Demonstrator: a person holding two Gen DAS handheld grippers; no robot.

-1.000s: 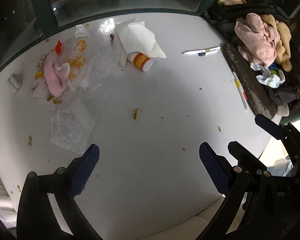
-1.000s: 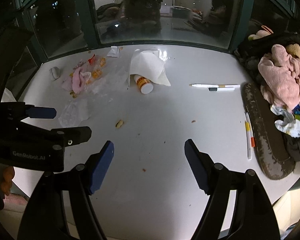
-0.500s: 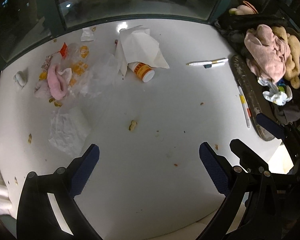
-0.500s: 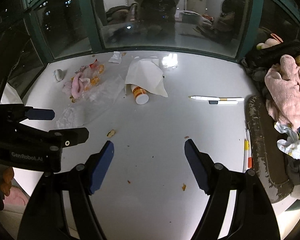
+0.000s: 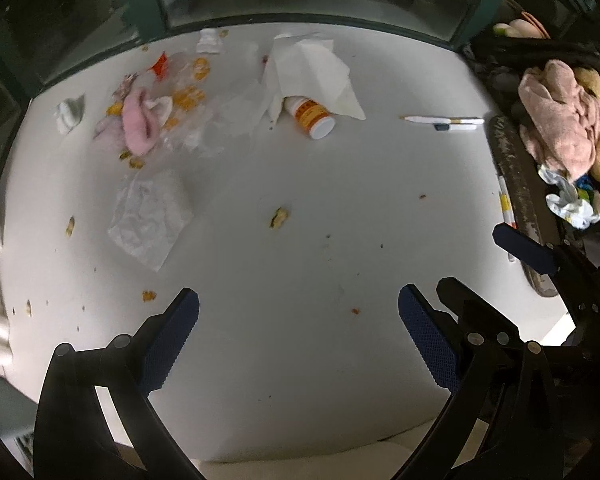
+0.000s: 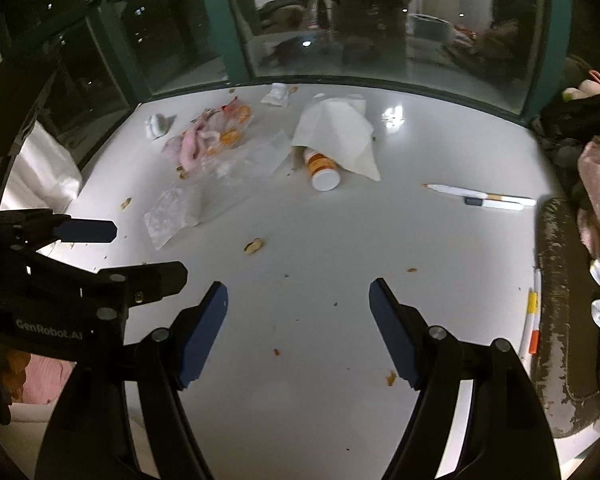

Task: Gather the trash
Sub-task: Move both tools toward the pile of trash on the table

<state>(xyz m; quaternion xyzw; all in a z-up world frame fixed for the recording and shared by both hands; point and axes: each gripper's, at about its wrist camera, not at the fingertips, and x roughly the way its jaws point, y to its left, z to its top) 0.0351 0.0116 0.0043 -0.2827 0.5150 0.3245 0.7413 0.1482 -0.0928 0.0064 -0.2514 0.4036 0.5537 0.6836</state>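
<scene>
Left wrist view: both grippers, left and right, jaws spread and empty above counter; trash at far-left corner; thin wrappers likely slip, scattering crumbs.

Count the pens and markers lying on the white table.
3. Two slim white pens lie side by side right of the orange-labelled white pill bottle. A third white marker with yellow and orange bands lies along the dark tray's edge. More may be hidden under the clutter.
</scene>
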